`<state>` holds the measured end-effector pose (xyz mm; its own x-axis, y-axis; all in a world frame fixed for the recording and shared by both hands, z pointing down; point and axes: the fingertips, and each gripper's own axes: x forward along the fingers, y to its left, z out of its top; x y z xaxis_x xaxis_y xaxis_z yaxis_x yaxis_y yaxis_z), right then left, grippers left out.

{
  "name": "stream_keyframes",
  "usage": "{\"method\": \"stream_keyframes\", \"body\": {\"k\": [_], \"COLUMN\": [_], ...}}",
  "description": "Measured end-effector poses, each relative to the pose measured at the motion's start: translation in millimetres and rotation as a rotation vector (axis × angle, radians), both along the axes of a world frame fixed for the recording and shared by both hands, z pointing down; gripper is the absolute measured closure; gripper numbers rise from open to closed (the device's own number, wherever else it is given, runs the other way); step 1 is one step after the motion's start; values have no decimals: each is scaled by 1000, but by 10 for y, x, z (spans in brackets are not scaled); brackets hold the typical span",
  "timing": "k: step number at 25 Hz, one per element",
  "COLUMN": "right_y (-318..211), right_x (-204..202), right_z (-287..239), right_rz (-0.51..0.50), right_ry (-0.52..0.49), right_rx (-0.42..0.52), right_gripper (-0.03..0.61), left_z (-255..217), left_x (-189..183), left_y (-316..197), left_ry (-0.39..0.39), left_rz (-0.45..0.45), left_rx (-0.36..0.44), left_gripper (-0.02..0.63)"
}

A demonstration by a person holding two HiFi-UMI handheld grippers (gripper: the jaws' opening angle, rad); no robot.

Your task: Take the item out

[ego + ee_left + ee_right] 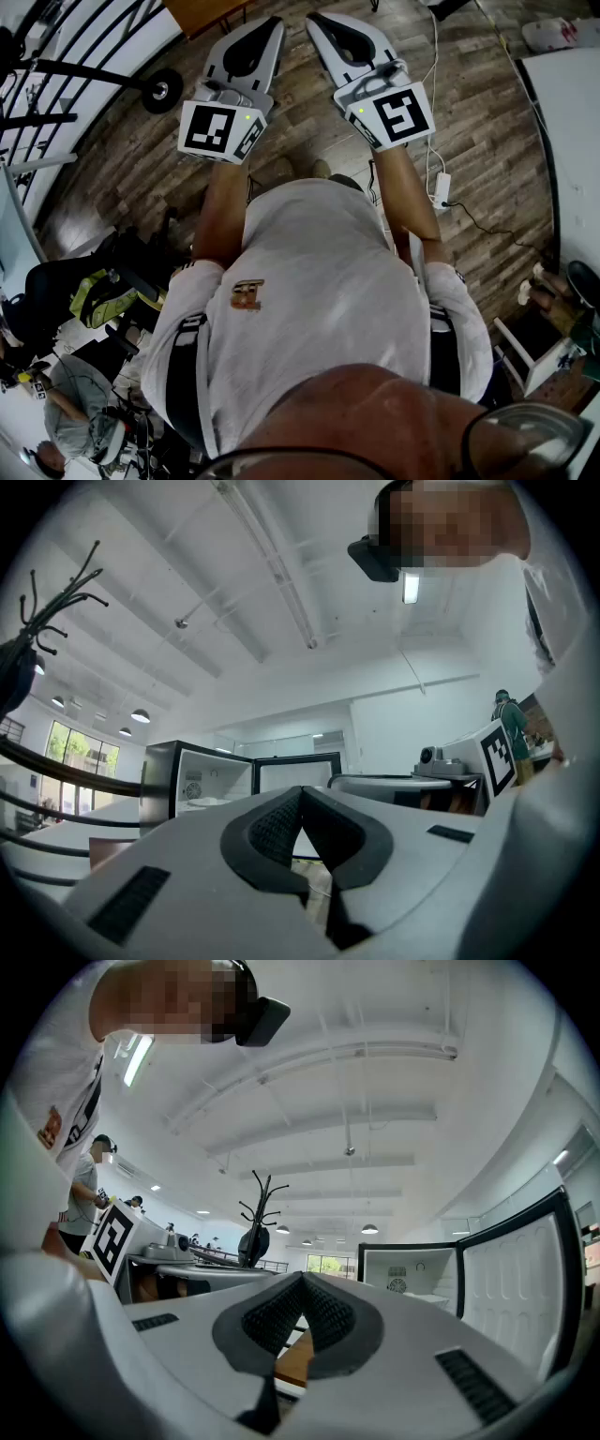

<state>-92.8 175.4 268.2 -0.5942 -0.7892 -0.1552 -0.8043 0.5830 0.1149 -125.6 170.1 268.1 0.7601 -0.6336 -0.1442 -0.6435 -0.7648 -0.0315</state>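
Note:
A small black fridge [202,782] stands with its door [298,772] swung open and a white inside; the right gripper view shows the same fridge [408,1277] and door [520,1283]. I cannot make out any item inside it. In the head view the person holds both grippers out in front of the chest, over the wooden floor. The left gripper [274,22] is shut, its dark pads [272,832] meeting at the tip with nothing between them. The right gripper [315,19] is shut too, and its pads [328,1314] hold nothing.
A white table [574,141] runs along the right, and a brown table [202,11] sits ahead. A power strip [441,189] with cables lies on the floor. Bags [103,292] sit at lower left. A coat stand [253,1215] and another person [511,726] are farther off.

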Motion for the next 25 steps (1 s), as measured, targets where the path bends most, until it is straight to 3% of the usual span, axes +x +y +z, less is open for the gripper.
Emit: {"method": "stream_keyframes", "body": {"k": [13,25], "right_y": [-28,138], "right_x": [96,632], "right_z": [-90,-58], "right_rz": [-24,-54], "right_ry": [-10,-20], "right_rx": [23,35], "right_gripper": [546,546], "left_z": [-23,-5], "left_x": [88,610], "left_y": [-31,119], "left_ry": [-12,-27], "left_rz": [-16,-41], "left_rx": [10,27], "left_gripper": [595,595]}}
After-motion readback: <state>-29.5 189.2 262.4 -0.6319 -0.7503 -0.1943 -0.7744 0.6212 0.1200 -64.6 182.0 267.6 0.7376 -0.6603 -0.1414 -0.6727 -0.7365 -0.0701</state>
